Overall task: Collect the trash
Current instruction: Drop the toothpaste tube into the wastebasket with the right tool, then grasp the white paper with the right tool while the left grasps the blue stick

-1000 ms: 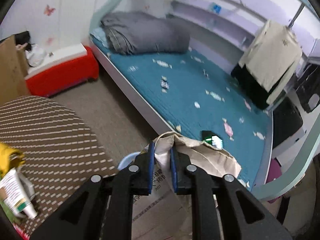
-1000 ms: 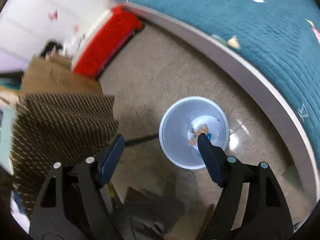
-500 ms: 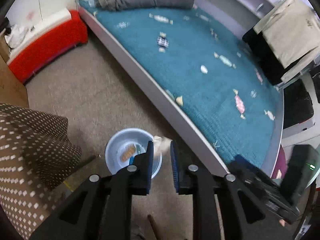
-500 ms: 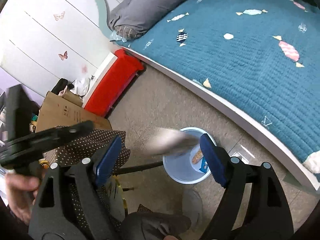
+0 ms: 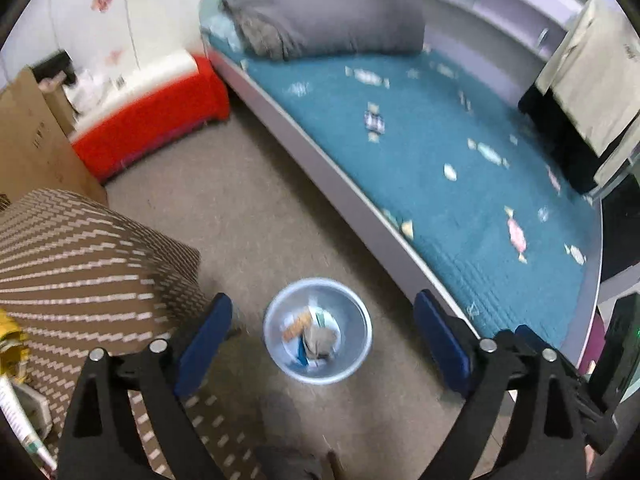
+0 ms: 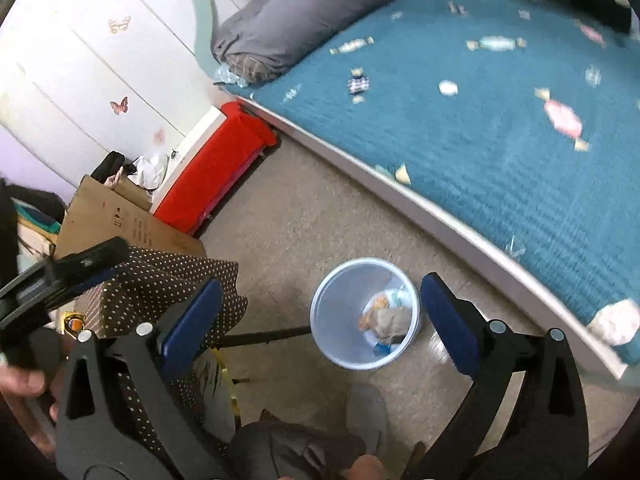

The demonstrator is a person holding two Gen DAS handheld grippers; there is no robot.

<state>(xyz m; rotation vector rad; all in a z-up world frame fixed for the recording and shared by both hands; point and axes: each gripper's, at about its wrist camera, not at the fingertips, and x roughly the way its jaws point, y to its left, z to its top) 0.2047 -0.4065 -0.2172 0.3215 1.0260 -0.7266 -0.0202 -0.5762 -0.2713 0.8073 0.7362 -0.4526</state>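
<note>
- At the far left of the left wrist view, a table under a brown cloth with pale dashes [image 5: 80, 256] carries a yellow wrapper [image 5: 10, 340] and a white tube [image 5: 18, 412] at its edge.
- Behind the table stands a cardboard box [image 5: 28, 140], and beside that a red storage bench with a white top [image 5: 156, 108] sits against the wall.
- The left gripper [image 5: 322, 332] hangs over the floor with its blue-padded fingers [image 5: 206, 334] spread wide and nothing between them.
- Framed between those fingers is the pale blue trash bin [image 5: 318, 330], standing on the beige floor [image 5: 256, 216] just beside the bed frame.
- Inside the bin lies the trash — a crumpled brown paper wad [image 5: 318, 340] on top of an orange-printed wrapper [image 5: 296, 324] and some blue and white scraps.
- To the right runs the bed with a teal candy-print cover [image 5: 440, 160]; a folded grey quilt [image 5: 324, 24] lies at its head.
- In the right wrist view the right gripper [image 6: 320, 320] is likewise splayed open and empty, its blue pads [image 6: 450, 322] flanking the same bin from above.
- At that view's left edge the person's left hand [image 6: 20, 384] grips the other tool's black handle, in front of the dotted cloth.
- A grey shoe [image 6: 366, 416] is planted on the floor just below the bin — close to it, though I cannot tell if they touch.
</note>
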